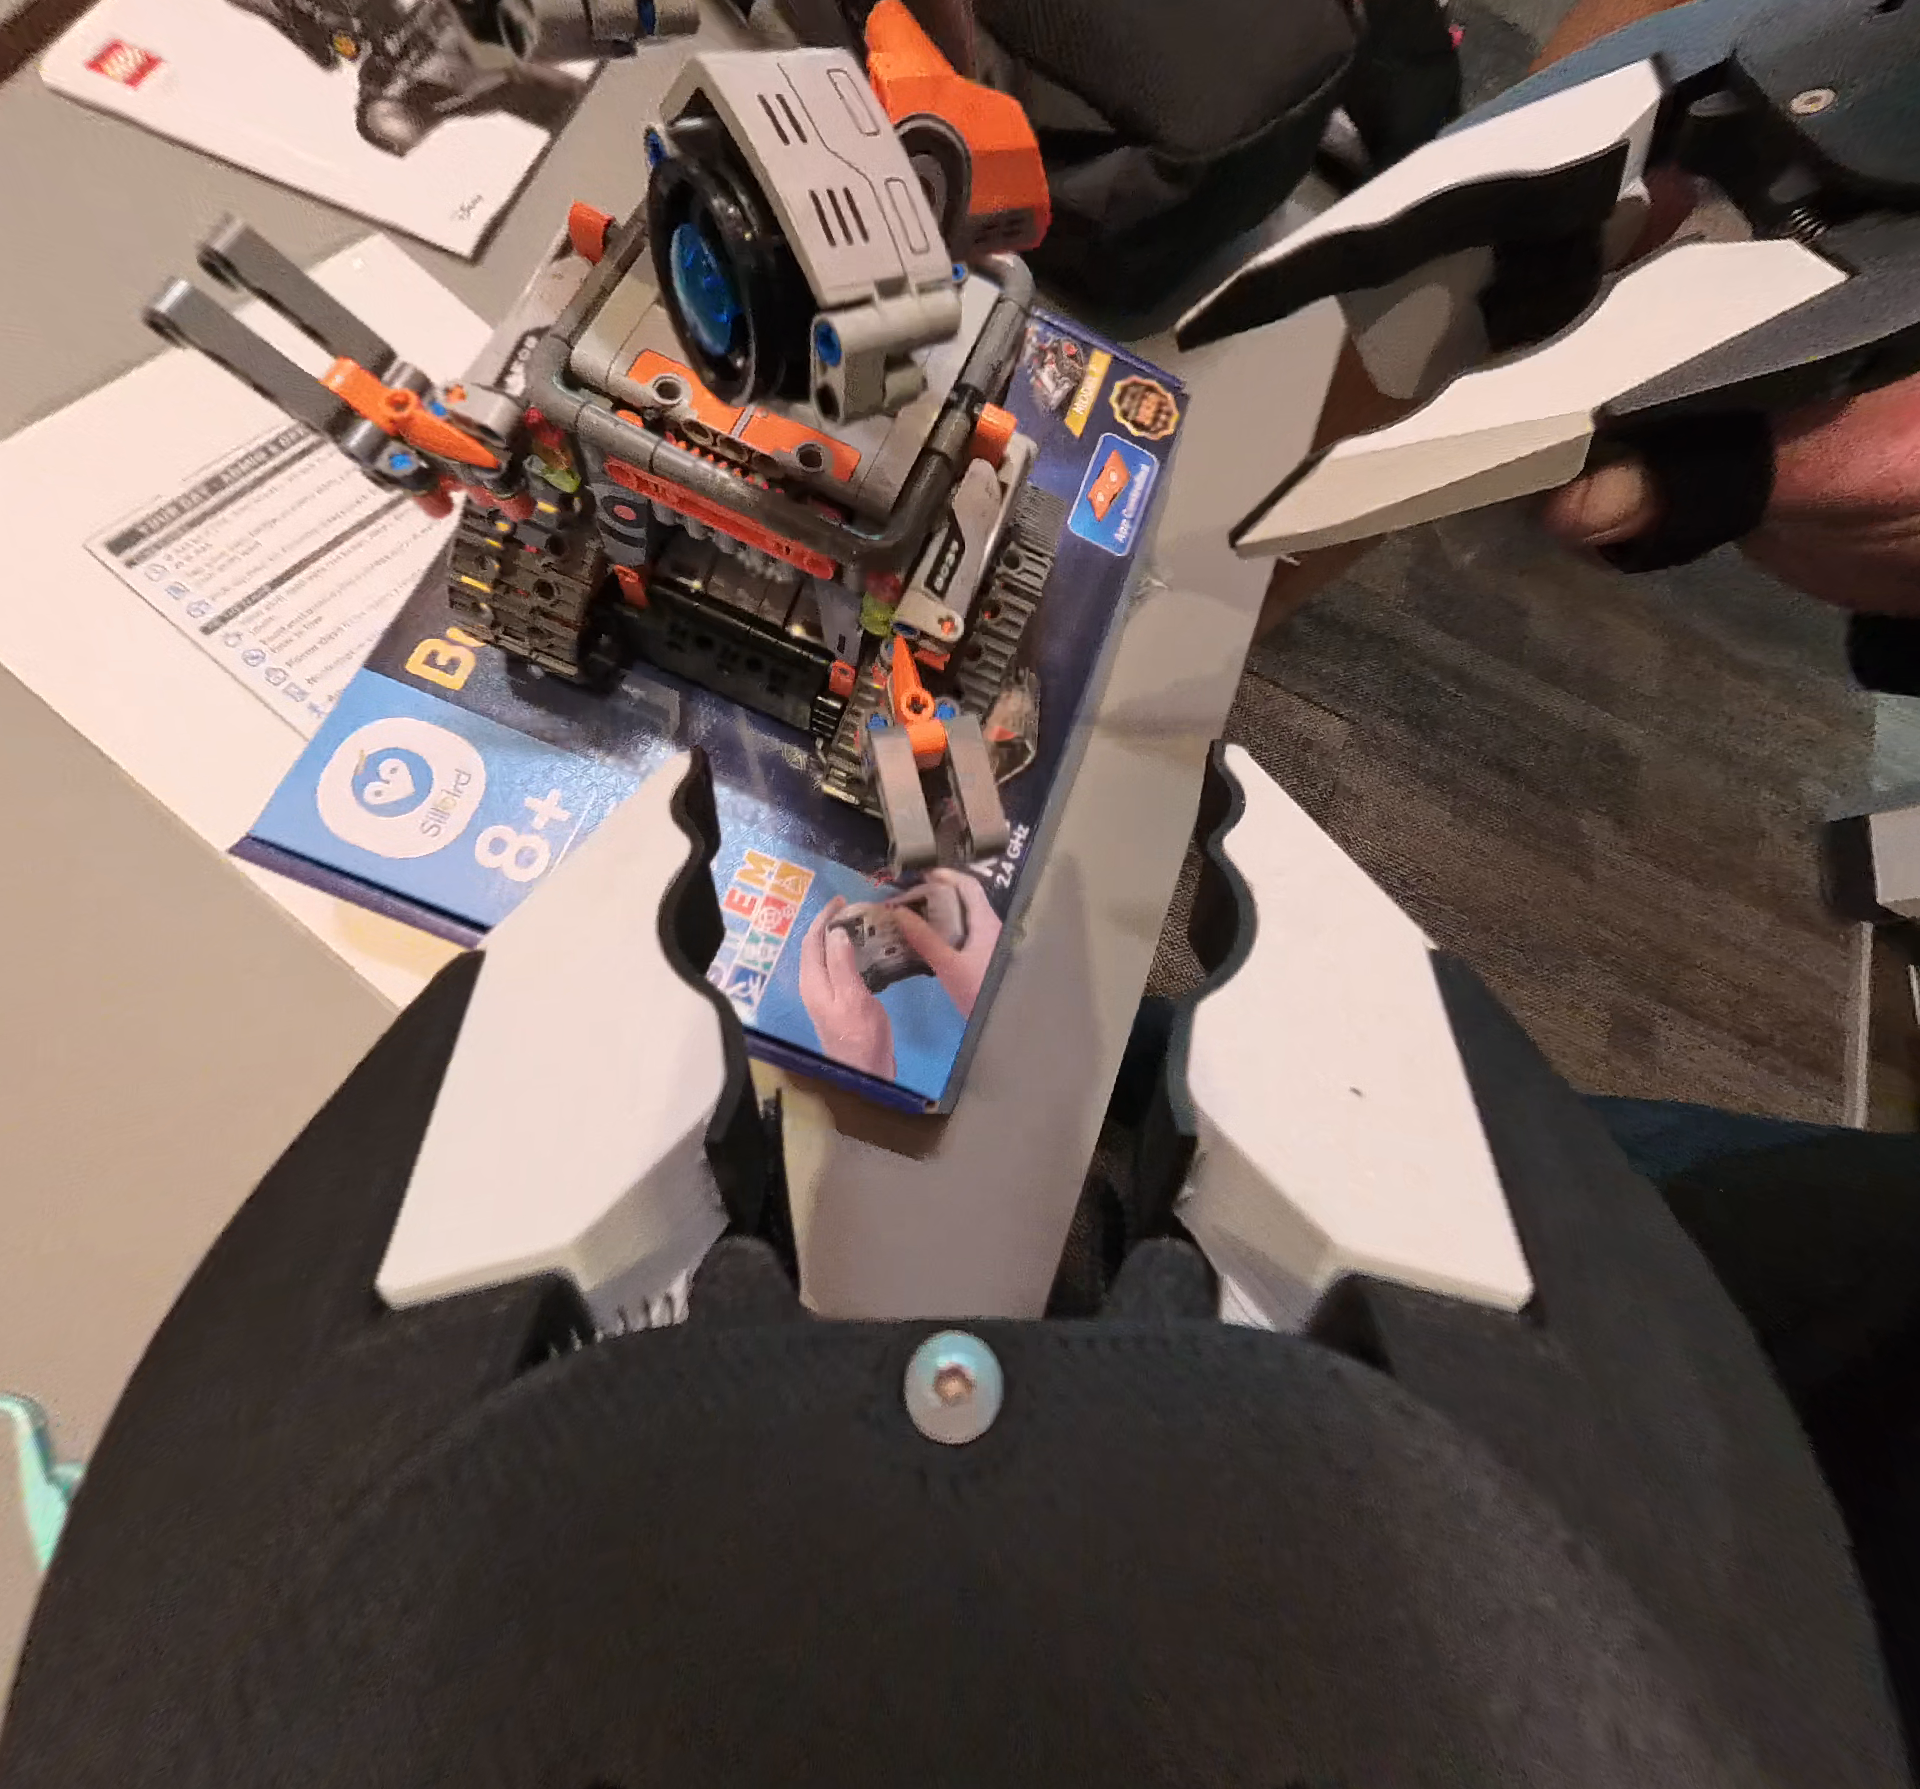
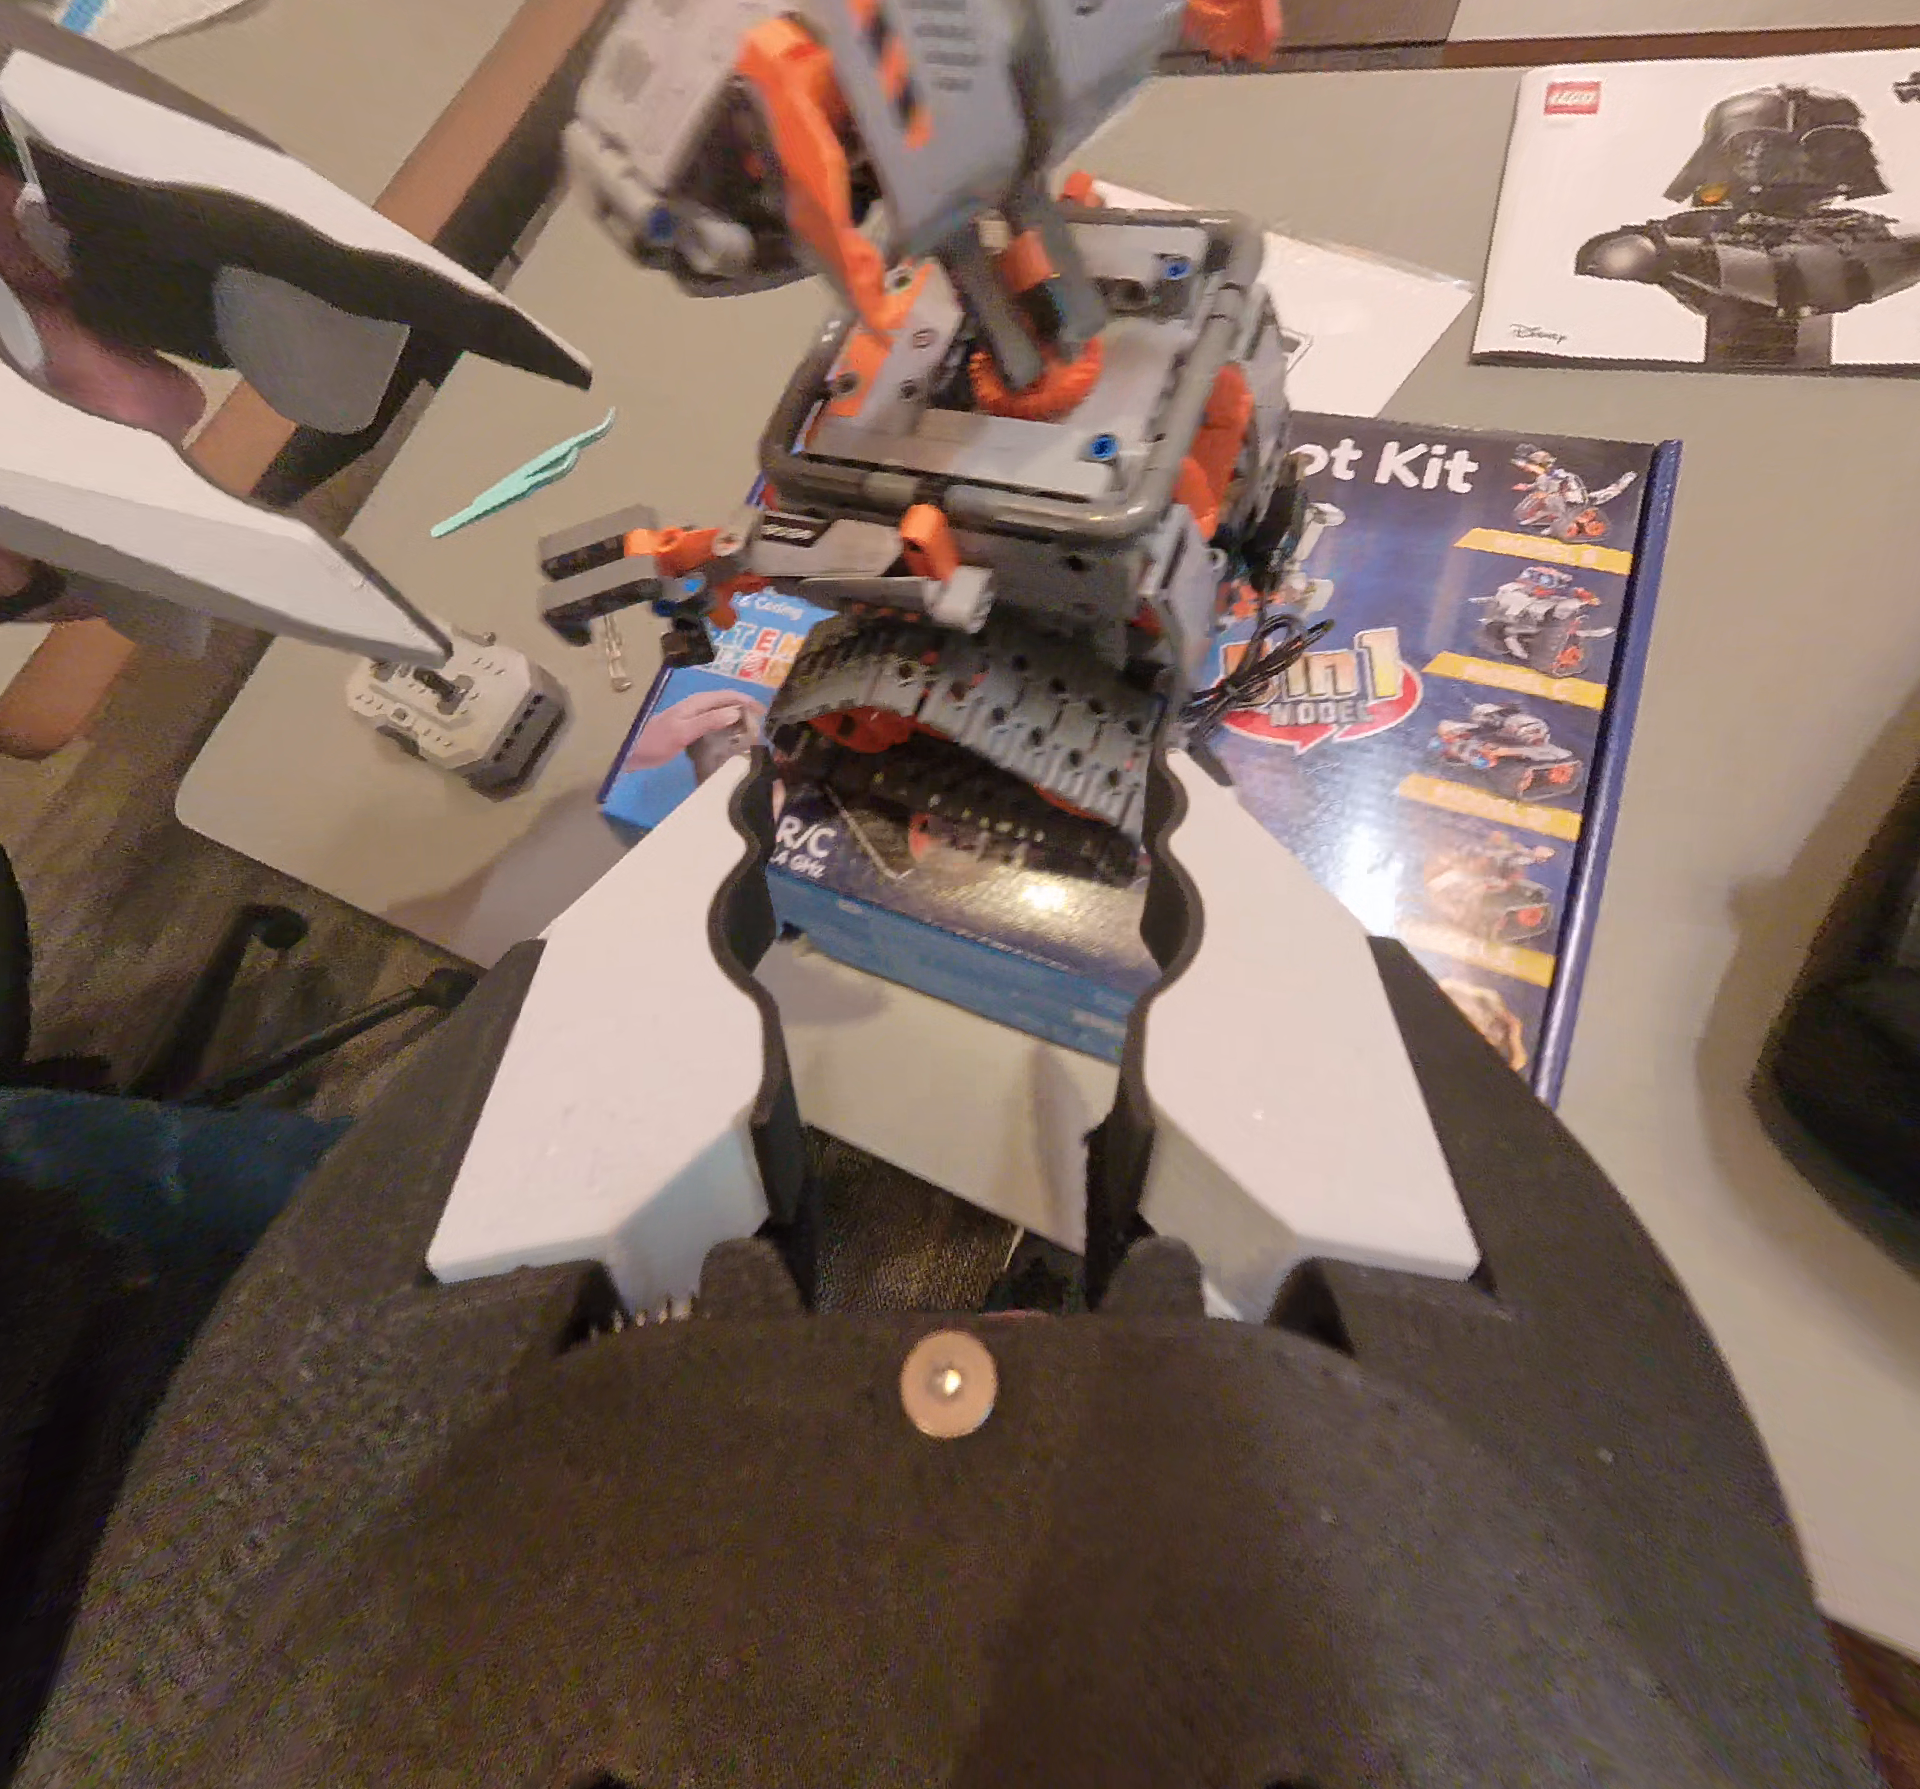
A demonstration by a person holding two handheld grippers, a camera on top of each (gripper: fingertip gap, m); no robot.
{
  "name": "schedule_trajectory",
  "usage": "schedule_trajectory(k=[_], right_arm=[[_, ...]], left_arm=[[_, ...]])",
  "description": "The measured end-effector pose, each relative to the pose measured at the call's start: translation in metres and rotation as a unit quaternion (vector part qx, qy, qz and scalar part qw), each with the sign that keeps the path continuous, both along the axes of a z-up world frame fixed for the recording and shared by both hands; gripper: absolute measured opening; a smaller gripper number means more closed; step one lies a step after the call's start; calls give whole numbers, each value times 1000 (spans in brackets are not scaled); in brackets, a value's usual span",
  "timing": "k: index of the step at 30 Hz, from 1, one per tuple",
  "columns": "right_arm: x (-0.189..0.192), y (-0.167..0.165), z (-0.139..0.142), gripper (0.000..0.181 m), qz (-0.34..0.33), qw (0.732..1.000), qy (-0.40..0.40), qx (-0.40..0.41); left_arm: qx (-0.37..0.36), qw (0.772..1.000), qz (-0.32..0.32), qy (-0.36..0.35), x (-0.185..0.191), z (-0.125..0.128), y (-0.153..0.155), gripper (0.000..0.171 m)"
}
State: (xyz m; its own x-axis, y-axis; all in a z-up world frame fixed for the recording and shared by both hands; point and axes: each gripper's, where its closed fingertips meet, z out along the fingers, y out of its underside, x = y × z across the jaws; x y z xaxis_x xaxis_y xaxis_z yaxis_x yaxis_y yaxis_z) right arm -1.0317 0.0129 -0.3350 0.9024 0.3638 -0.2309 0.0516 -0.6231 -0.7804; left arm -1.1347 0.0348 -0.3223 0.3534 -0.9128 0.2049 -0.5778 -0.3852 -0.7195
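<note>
Nearest the lens in the left wrist view, the left hand-held gripper (image 1: 956, 783) hangs with its white fingers spread wide and nothing between them. Just ahead of its tips a blue box (image 1: 582, 804) lies on the grey counter (image 1: 156, 1064), and a grey-and-orange robot model (image 1: 748, 451) on tracks stands upright on that box. Beyond and left of the box lie a printed sheet (image 1: 156, 513) and a booklet (image 1: 301, 25).

Off to its right, the right hand-held gripper (image 1: 1205, 435) is held in a hand (image 1: 1787, 492), its fingers likewise parted and empty, its tips near the model's side but apart from it. In the right wrist view those fingers frame the model's track (image 2: 987, 711) without touching it. Left of the box lie a teal tweezer (image 2: 525, 475) and a small grey block (image 2: 457, 700).
</note>
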Motion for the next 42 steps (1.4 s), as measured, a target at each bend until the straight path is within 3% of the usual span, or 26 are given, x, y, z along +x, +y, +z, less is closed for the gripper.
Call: schedule_trajectory(k=[9, 18, 20, 23, 30, 42], right_arm=[[38, 37, -16, 55, 75, 993, 86, 28], [17, 58, -31, 42, 138, 981, 132, 19], [13, 59, -31, 39, 141, 980, 138, 20], [13, 60, -31, 36, 136, 981, 136, 25], [7, 60, -27, 30, 139, 983, 113, 24], [-33, 47, -22, 32, 116, 985, 125, 15]], left_arm=[[-6, 994, 75, 81, 37, -23, 17, 77], [0, 985, 124, 118, 42, -43, 27, 49], [-5, 986, 116, 116, 44, -45, 27, 49], [-9, 990, 100, 102, 49, -45, 25, 35], [1, 993, 77, 93, 41, -43, 31, 33], [21, 987, -72, 142, 2, -46, 47, 34]])
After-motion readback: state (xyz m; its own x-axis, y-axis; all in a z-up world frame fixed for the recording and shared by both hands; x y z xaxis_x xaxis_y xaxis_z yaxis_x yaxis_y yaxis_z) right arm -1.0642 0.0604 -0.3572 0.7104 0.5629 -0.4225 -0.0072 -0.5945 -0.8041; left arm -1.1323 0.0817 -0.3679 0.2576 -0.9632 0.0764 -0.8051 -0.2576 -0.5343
